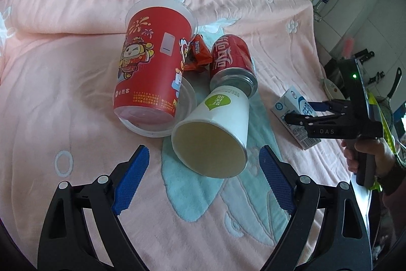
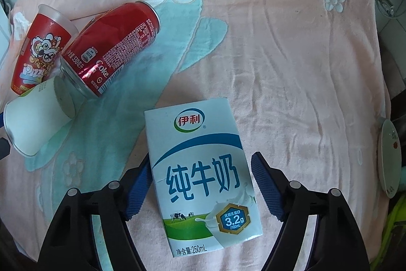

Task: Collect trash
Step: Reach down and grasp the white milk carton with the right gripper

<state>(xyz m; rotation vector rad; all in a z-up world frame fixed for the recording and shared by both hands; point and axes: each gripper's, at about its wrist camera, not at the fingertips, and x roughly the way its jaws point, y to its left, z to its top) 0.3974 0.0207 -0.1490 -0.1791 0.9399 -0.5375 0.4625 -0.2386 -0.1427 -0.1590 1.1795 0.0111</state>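
Right claw (image 2: 200,188): jaws spread, unloaded, straddling the milk carton (image 2: 200,177), which lies flat on the pink blanket (image 2: 291,67) with its long axis running forward along the fingers, one blue pad close on each long side. Left claw (image 1: 204,178): jaws likewise spread and unloaded, the white paper cup (image 1: 213,133) lying on its side just ahead, open mouth toward the claw. Farther on: cola can (image 1: 232,60), red printed cup (image 1: 152,67), both toppled; the right claw is judged nearer a grasp.
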